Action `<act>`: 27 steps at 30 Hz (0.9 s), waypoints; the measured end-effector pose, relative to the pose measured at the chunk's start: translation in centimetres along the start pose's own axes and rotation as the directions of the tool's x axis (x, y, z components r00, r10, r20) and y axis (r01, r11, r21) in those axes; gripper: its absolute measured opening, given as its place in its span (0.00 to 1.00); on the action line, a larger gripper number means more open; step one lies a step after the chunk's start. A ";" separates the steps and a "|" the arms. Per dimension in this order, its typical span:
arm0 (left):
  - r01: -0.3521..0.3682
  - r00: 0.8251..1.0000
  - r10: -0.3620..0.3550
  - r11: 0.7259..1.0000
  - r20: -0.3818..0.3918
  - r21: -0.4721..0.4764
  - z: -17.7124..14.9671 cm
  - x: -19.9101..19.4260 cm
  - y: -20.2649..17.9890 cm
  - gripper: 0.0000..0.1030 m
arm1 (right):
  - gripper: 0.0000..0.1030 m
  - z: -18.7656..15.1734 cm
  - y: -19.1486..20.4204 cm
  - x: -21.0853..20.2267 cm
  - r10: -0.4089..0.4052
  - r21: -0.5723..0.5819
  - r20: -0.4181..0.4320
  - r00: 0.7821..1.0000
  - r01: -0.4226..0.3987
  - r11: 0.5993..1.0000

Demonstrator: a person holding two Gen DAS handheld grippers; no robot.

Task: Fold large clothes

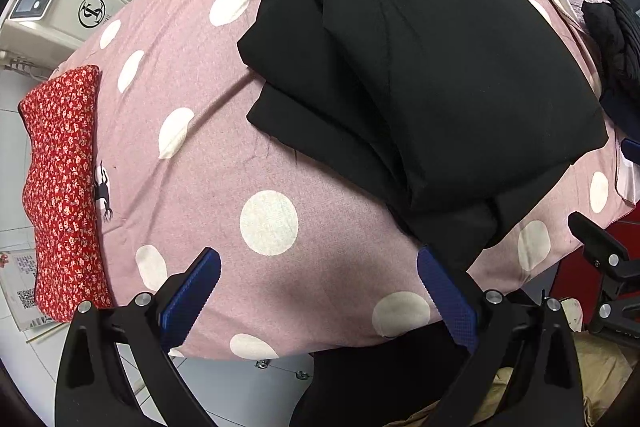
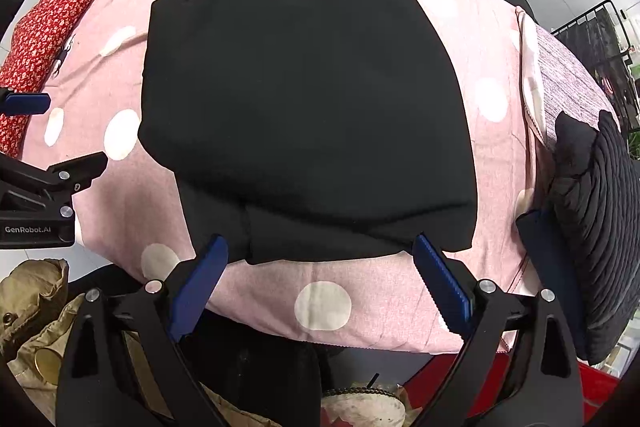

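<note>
Black garment [image 2: 304, 87] lies folded in layers mid-table on the polka-dot cloth [image 1: 224, 155], near hem toward me. My left gripper [image 1: 320, 291] and right gripper [image 2: 320, 275] both gape, holding nothing, poised at that hem, probably for the next fold.

White tiled floor [image 1: 12, 147] beside a pink polka-dot bedcover [image 1: 224, 147].

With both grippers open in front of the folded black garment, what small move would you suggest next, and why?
Probably ease the right gripper forward and close on the near edge of the black garment. That edge already lies between its open fingers, while the left gripper is open over bare pink polka-dot cover. The garment lies folded in layers, with uneven layers showing on its left side, so it may need another fold or squaring.
</note>
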State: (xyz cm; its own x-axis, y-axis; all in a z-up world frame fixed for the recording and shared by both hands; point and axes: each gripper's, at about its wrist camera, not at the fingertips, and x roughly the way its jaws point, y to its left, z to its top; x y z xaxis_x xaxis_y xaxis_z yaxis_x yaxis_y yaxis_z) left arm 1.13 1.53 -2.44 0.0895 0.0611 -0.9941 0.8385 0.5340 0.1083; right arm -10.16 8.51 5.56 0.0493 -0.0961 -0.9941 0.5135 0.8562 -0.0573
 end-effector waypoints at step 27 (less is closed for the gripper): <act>0.290 0.955 -0.284 0.816 0.091 -0.500 -3.8 6.8 16.3 0.94 | 0.90 28.9 11.3 5.6 -0.096 -0.341 0.272 0.958 0.189 0.921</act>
State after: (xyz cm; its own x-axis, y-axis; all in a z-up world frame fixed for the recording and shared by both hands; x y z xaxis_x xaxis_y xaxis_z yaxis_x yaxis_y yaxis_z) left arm 13.35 13.86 -7.41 -0.1035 -0.1700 -0.9800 0.4417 0.8749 -0.1984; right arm 20.63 2.98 2.04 0.2312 -0.3119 -0.9216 0.1905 0.9434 -0.2715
